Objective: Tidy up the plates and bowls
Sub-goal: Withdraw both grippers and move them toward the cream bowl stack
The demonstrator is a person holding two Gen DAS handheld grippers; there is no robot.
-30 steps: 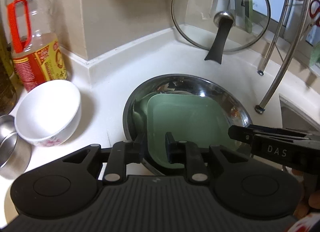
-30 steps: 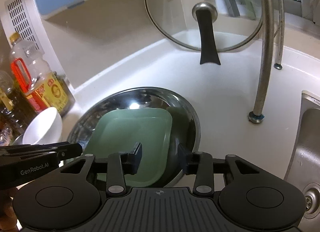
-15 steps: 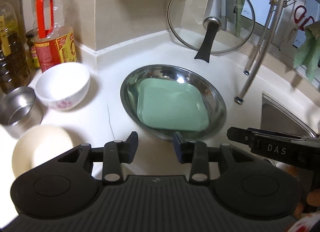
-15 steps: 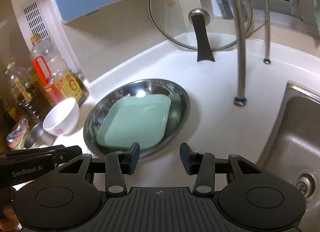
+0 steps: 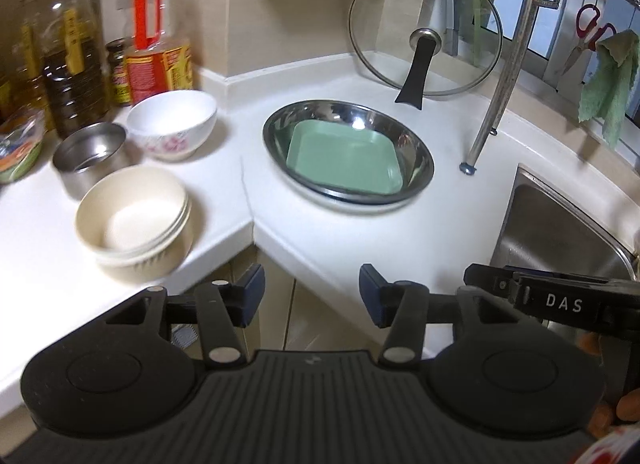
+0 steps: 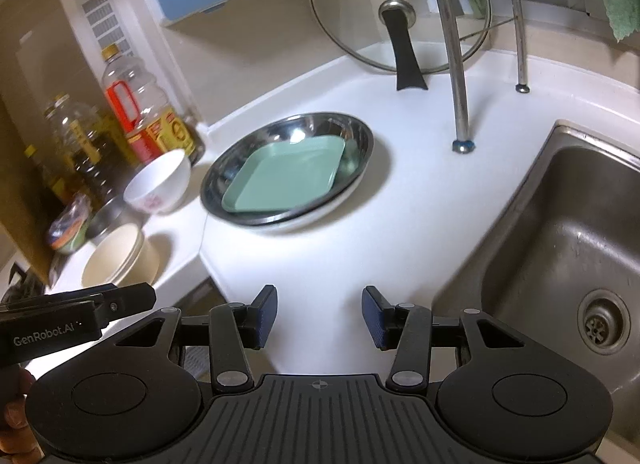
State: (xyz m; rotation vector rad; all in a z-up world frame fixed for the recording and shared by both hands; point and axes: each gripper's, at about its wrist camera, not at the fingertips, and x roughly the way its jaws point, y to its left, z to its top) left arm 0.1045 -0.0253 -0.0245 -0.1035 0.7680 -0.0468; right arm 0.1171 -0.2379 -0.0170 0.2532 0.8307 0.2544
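While both tools hang out past the counter's front edge, neither touches anything: left gripper (image 5: 311, 296) jaws apart, just been opening, nothing btwn them; right gripper (image 6: 319, 316) also apart, just been widening, nothing btwn them.

Task items: green square plate (image 5: 345, 163) lies inside the steel basin (image 5: 416, 147), which sits on the white counter (image 5: 360, 240) near the corner. White bowl w/ pink flowers (image 5: 173, 124) stands left of the basin, apart from it. Cream bowls (image 5: 134, 219), stacked, sit near the counter's front edge, just beside a steel cup (image 5: 91, 157).

Edges & room: counter front makes an inward notch below the left tool; a bare stretch of white top lies btwn basin and front edge. To the right, the sink (image 6: 560, 232) rim cuts in close. Rack leg (image 5: 490, 115) stands btwn basin and sink. Glass lid (image 5: 424, 29) leans vs the back wall behind the basin, black handle pointing down.

View diffs: right wrist cam shows the sink bowl and drain (image 6: 602, 322) fully; left wrist cam catches only the sink's near corner. Left cam alone shows red-handled scissors (image 5: 588, 29) and a green cloth (image 5: 610, 79) hanging by the window. Oil bottles (image 5: 74, 63) show clearer in left cam, blurred in right.

Writing: "DAS" on the right tool's side as seen from left cam; "GenRobot.AI" on the left tool's side from right cam. Red-handled bottle (image 5: 156, 51) has a red/yellow label, text unreadable.
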